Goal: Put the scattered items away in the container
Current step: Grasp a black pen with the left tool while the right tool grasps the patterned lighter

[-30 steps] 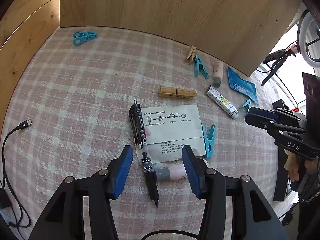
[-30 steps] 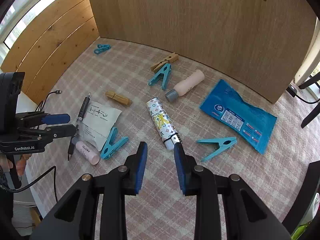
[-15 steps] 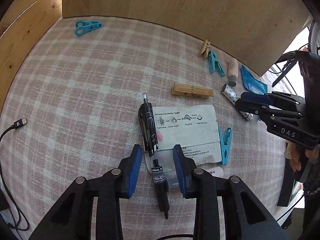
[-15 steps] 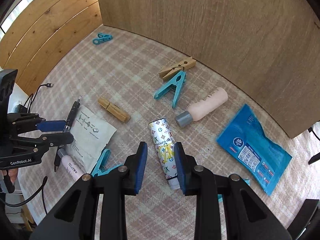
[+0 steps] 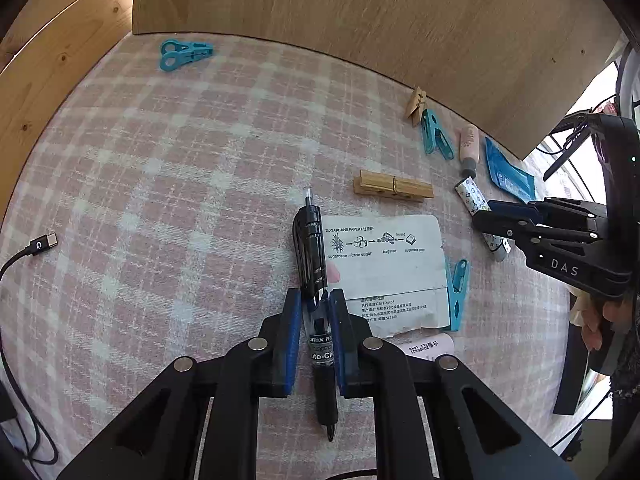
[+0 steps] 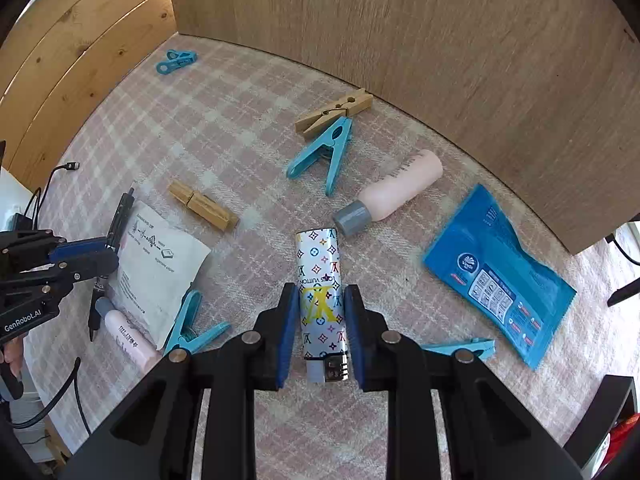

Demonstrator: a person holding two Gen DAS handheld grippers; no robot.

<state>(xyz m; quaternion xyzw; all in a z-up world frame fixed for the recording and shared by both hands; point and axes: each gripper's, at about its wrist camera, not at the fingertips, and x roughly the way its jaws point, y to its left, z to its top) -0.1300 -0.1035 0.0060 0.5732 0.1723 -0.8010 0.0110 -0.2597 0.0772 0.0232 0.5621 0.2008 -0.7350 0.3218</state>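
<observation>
My worktop (image 6: 248, 120) wears a pink plaid cloth and is walled by wooden boards (image 6: 400, 40). The biggest loose item is the blue wipes packet (image 6: 496, 276), lying at the right near the boards. Next, the white sugarcane-paper sachet (image 5: 386, 268) lies flat in the middle of the left view. My left tool (image 5: 314, 332) is pinching the black pen (image 5: 314, 268), which lies along the sachet's left edge; both pads press its clear barrel. My right tool (image 6: 322, 328) straddles the patterned lighter (image 6: 318, 280), pads close on either side; I cannot tell whether they touch it. A pink bottle with a grey cap (image 6: 390, 196) lies just beyond the lighter. Teal pegs (image 6: 324, 152) and wooden pegs (image 6: 202, 206) are scattered about, one teal peg (image 5: 456, 294) against the sachet's right edge.
</observation>
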